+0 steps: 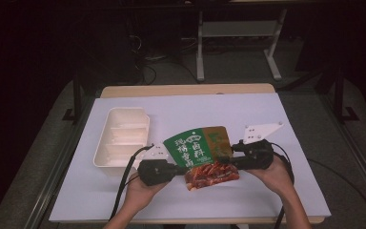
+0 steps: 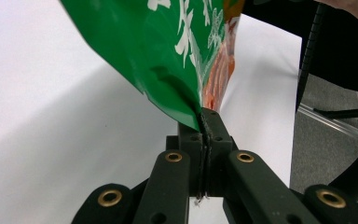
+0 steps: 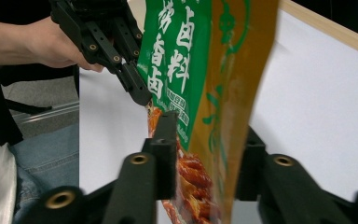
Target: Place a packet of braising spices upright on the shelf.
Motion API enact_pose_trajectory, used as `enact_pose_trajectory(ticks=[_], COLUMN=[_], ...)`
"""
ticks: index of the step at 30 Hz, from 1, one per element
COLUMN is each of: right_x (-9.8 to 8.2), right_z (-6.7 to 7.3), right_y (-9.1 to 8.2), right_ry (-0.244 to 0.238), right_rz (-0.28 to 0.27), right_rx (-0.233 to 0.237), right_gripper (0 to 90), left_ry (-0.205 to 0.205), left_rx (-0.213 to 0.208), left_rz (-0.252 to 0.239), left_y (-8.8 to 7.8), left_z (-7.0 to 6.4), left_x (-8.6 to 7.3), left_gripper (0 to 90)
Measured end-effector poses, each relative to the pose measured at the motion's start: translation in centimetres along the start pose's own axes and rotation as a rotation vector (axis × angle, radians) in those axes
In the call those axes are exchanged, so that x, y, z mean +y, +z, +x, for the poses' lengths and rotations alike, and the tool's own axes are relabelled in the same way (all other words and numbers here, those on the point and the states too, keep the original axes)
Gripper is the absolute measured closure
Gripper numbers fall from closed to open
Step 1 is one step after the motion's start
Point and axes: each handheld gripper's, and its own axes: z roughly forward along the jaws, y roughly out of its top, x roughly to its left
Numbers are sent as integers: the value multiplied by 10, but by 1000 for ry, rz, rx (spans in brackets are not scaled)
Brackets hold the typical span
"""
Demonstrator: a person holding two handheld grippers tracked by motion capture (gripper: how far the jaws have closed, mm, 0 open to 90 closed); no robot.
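Note:
A seasoning packet, green and brown with red chillies printed at the bottom, hangs tilted just above the white table between both grippers. My left gripper is shut on the packet's lower left edge; in the left gripper view the jaws pinch the green corner of the packet. My right gripper is at the packet's right side. In the right gripper view its jaws stand apart on either side of the packet, and the left gripper shows beyond, clamped on the far edge.
A white tray with compartments lies on the table to the left of the left hand. The white table top has free room at the right and back. Dark floor and table legs lie beyond the far edge.

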Motion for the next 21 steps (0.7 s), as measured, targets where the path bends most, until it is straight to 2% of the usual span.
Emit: enact_pose_trajectory(ticks=[1, 3, 7, 8, 9, 10, 14, 16, 18, 21], right_x=[1, 0, -2, -2, -1, -1, -2, -3, -5, -5], right_z=[-2, -6, -8, -10, -11, -11, -8, -9, -10, -9], right_y=[1, 2, -1, -2, -2, 0, 5, 5, 7, 8], right_ry=[4, 14, -4, 7, 12, 15, -1, 2, 15, 5], right_rz=[-5, -29, -59, -72, -74, -64, -19, -17, 13, 20], right_rx=[20, 68, 87, 76, 84, 88, 57, 57, 45, 35], right_gripper=[613, 636, 686, 687, 710, 721, 741, 763, 783, 871], left_ry=[2, 13, 24, 41, 41, 42, 37, 39, 32, 33], left_rx=[0, -5, -23, -20, -20, -15, -12, -11, -11, -3], left_rz=[3, 10, 12, 22, 22, 18, 22, 23, 22, 23], left_y=[0, -2, -1, 1, 1, 2, 4, 4, 4, 4], left_z=[0, 0, -4, -8, -8, -10, -8, -7, -6, -5], left_x=[0, 0, 0, 2, 2, 4, 4, 5, 5, 5], left_gripper=[887, 888, 889, 889, 888, 888, 889, 889, 888, 882])
